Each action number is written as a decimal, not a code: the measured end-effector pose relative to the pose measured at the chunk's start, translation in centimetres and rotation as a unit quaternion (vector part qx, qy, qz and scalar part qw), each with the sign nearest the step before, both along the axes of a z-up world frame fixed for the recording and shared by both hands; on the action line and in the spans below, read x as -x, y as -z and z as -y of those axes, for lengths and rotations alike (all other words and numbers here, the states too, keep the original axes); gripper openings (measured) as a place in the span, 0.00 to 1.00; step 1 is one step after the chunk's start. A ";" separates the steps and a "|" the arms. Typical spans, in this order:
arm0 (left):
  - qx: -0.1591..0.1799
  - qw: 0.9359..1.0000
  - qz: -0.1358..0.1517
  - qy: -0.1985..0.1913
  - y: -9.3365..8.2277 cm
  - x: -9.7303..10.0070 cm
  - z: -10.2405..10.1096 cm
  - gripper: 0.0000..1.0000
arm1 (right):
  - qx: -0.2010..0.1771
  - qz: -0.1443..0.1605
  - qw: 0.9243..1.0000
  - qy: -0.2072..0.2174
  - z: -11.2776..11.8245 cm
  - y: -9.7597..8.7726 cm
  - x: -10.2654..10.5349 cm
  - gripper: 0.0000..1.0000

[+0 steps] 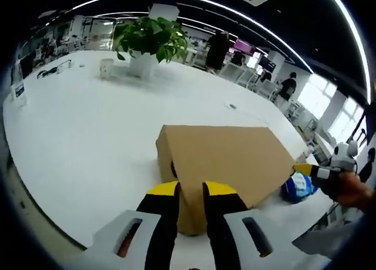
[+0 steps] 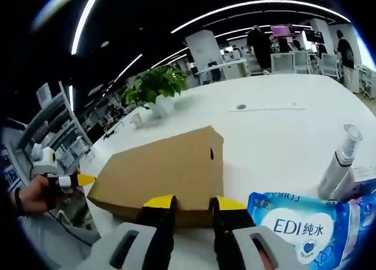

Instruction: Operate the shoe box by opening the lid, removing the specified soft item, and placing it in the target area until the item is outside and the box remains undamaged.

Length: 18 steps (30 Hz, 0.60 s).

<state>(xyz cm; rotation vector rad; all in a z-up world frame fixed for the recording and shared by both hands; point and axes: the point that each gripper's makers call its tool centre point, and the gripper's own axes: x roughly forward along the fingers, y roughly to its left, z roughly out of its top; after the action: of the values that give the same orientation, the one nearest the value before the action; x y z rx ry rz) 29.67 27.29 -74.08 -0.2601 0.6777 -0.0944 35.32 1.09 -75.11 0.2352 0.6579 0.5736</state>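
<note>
Your left gripper sits at the bottom centre of the left gripper view, its yellow-tipped jaws spread a little, set against the near corner of the closed cardboard shoe box; whether they pinch it, you cannot tell. In the right gripper view your right gripper stands bottom centre, jaws parted against the box's edge. A blue wipes packet lies lower right, a spray bottle beside it, a potted plant at upper left on the white table.
</note>
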 end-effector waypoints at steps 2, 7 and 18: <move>-0.048 0.999 -0.004 0.025 0.1 0.0 0.1 0.14 | 0.008 0.006 1.000 0.010 -0.1 -0.1 0.1 0.22; -0.115 0.992 -0.012 0.060 0.2 0.1 0.5 0.19 | 0.023 0.010 0.999 0.023 0.1 -0.1 0.6 0.21; -0.041 0.998 -0.022 0.045 0.8 -1.2 0.3 0.25 | 0.024 -0.008 0.999 0.048 0.9 0.4 3.0 0.21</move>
<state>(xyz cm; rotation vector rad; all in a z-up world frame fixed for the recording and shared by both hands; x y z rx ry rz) 30.88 27.00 -74.84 -0.1539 0.7350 -0.1464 32.34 0.21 -75.46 0.2266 0.6715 0.4632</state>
